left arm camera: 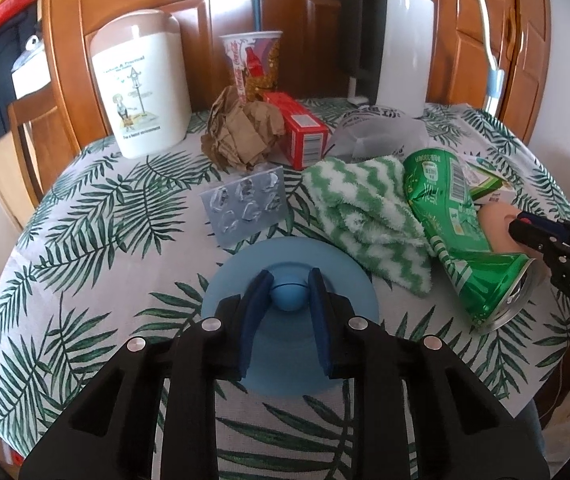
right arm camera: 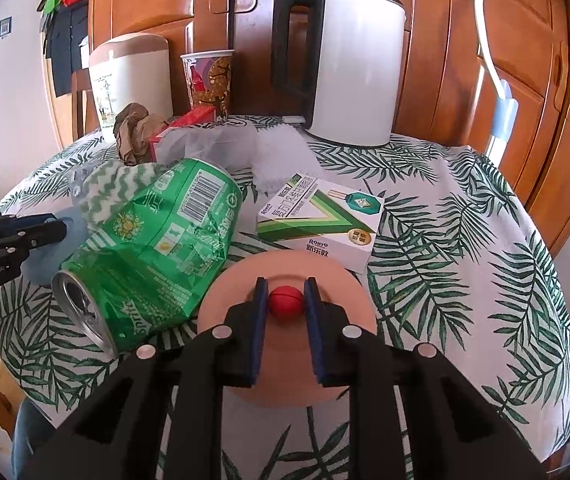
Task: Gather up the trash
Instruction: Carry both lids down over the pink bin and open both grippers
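Observation:
My left gripper (left arm camera: 287, 280) is shut on the blue ball knob (left arm camera: 288, 297) of a blue disc (left arm camera: 229, 300) lying on the leaf-print tablecloth. My right gripper (right arm camera: 285, 282) is shut on the red ball knob (right arm camera: 285, 300) of a peach disc (right arm camera: 221, 300). A crushed green Sprite can (left arm camera: 457, 224) lies between the two discs; it also shows in the right wrist view (right arm camera: 153, 248). Crumpled brown paper (left arm camera: 237, 132), a red box (left arm camera: 299, 128), an empty pill blister (left arm camera: 245, 206), a clear plastic bag (left arm camera: 377, 130) and a Rohto box (right arm camera: 321, 220) lie behind.
A white lidded bin (left arm camera: 141, 84) stands at the back left, a Coca-Cola paper cup (left arm camera: 255, 64) in the middle, a white kettle (left arm camera: 389, 40) at the back right. A green-white cloth (left arm camera: 361, 208) lies by the can. Wooden cabinets rise behind the table.

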